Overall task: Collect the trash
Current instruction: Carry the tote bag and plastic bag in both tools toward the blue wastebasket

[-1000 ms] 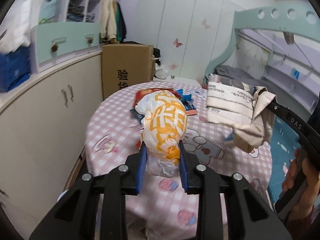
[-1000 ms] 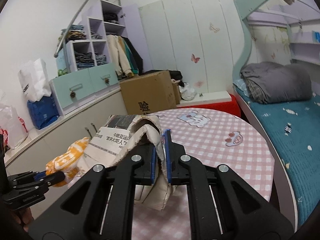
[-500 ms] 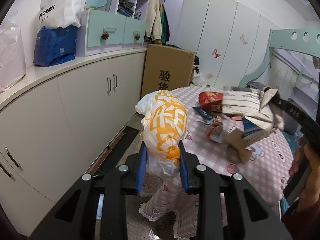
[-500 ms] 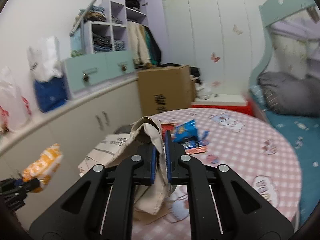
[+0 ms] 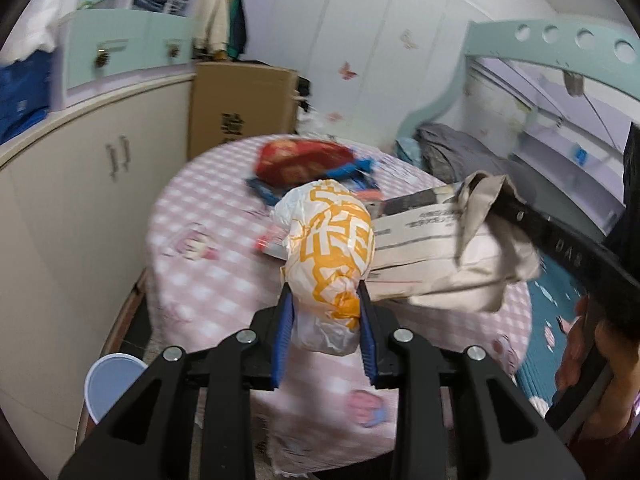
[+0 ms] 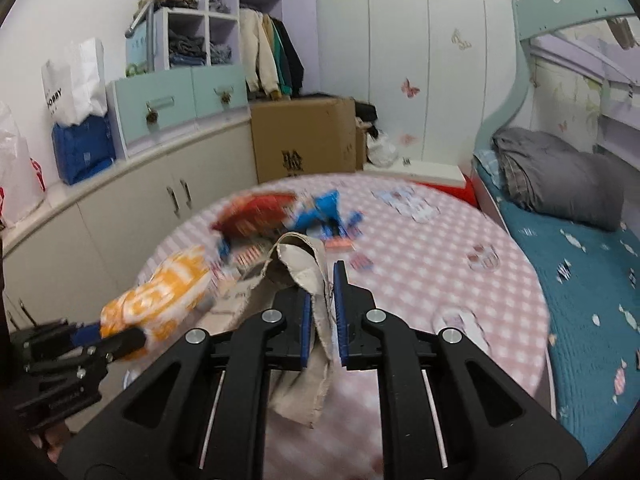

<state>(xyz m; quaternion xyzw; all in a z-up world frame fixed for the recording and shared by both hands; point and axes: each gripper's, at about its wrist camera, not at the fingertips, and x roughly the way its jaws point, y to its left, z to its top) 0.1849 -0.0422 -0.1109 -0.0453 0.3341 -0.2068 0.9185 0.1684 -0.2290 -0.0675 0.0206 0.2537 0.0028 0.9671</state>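
While both views are smeared by motion, the main things read clearly. At the lower left of the left wrist view a pale blue cup [image 5: 114, 384] sits on the floor beside the cream cabinets [image 5: 76, 200]. Centre frame, the left gripper [image 5: 325, 322] pinches a crumpled white-and-orange bag [image 5: 330, 248] between its blue pads, the bag standing up above the round table [image 5: 200, 280] with its pink checked cloth. Behind it, toward the upper middle, a red snack packet [image 5: 300, 160] and blue wrappers [image 5: 356, 168] lie on the table. To the right, a beige paper bag [image 5: 460, 248] printed with text hangs over the table.

In the right wrist view, the orange bag shows at lower left. At centre the right gripper [image 6: 322, 312] has its jaws opening: a strip of the beige paper lies between the pads, against the left one, with a gap to the right one. A bed [image 6: 580, 280] with a teal cover fills the right side.
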